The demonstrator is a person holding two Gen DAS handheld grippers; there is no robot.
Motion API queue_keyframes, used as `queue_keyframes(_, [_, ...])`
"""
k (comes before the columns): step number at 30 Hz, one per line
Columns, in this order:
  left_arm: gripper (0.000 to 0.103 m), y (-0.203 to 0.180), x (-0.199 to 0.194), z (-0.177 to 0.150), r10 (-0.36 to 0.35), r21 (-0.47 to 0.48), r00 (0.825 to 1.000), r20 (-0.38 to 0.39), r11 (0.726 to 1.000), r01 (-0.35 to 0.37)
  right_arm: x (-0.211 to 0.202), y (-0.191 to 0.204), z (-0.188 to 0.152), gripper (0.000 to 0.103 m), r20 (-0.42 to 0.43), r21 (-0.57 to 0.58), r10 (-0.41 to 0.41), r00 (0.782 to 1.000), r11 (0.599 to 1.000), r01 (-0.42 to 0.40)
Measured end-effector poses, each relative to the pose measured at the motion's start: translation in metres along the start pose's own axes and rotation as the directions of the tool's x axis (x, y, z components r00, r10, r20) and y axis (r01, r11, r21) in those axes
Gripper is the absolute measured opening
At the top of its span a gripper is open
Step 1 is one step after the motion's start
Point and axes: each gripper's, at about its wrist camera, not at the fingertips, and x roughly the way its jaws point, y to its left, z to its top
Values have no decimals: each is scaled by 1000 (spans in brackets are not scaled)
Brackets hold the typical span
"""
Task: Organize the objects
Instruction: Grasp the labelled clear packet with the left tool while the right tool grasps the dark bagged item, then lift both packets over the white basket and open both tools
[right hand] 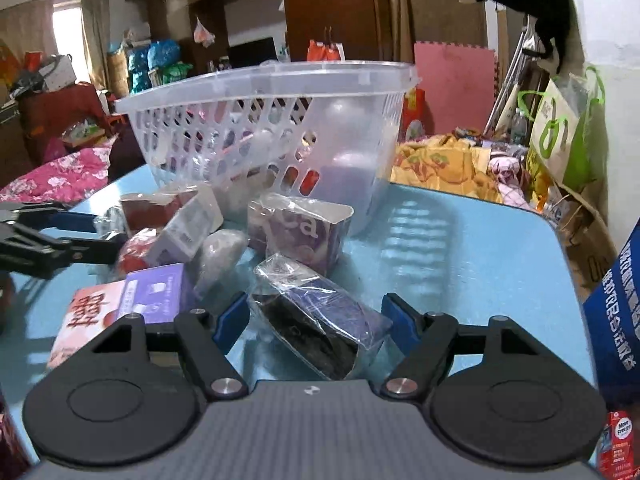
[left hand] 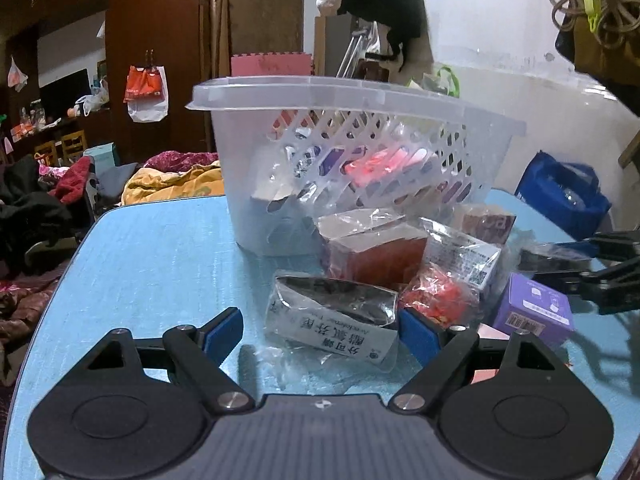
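Blue laminate covers the worktop where your clutter sits in front of a translucent plastic basket that already holds several packets. Your left gripper has its jaws spread wide around a clear-wrapped dark packet with a white label; the right pad touches the packet's end while the left pad stands apart from it. Your right gripper is likewise spread, straddling a plastic-wrapped dark blue bundle lying on the worktop, with neither pad clearly pressing it. Just beyond that bundle stands a purple box in wrap, and to its left lie a small purple carton and a pink card, near a red crinkly packet.
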Motion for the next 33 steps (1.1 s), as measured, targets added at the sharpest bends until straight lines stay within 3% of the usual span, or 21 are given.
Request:
queue_keyframes(5, [88, -5, 12, 5, -4, 7, 999, -46, 1000, 4, 4, 7, 6, 76, 5, -18, -3, 1000, 1000, 3])
queue_keyframes(7, [78, -7, 14, 6, 16, 20, 999, -44, 1000, -15, 4, 8, 6, 76, 18, -16, -3, 1000, 1000, 3])
queue_keyframes(10, [77, -2, 8, 4, -16, -16, 1000, -10, 1000, 16, 1, 6, 5, 76, 52, -3, -14, 999, 1000, 14])
queue_keyframes(15, [77, 11, -15, -2, -35, -71, 992, 120, 997, 43, -6, 1, 4, 75, 114, 23, 0, 994, 1000, -3])
queue_keyframes(21, [77, 20, -18, 0, -50, -112, 986, 157, 991, 68, -10, -2, 3, 75, 151, 46, -14, 988, 999, 7])
queue_keyframes(25, [77, 23, -30, 0, -45, -132, 977, 207, 989, 73, -22, 6, 2, 75, 230, 13, -32, 973, 999, 30])
queue_keyframes(29, [77, 22, -56, 26, -74, -150, 958, 278, 981, 119, -41, 18, 32, 75, 304, -8, -1, 953, 1000, 4])
queue_keyframes(33, [77, 11, -74, 84, -69, -120, 943, 326, 986, 114, -55, 36, 86, 75, 396, -71, -13, 918, 996, 45])
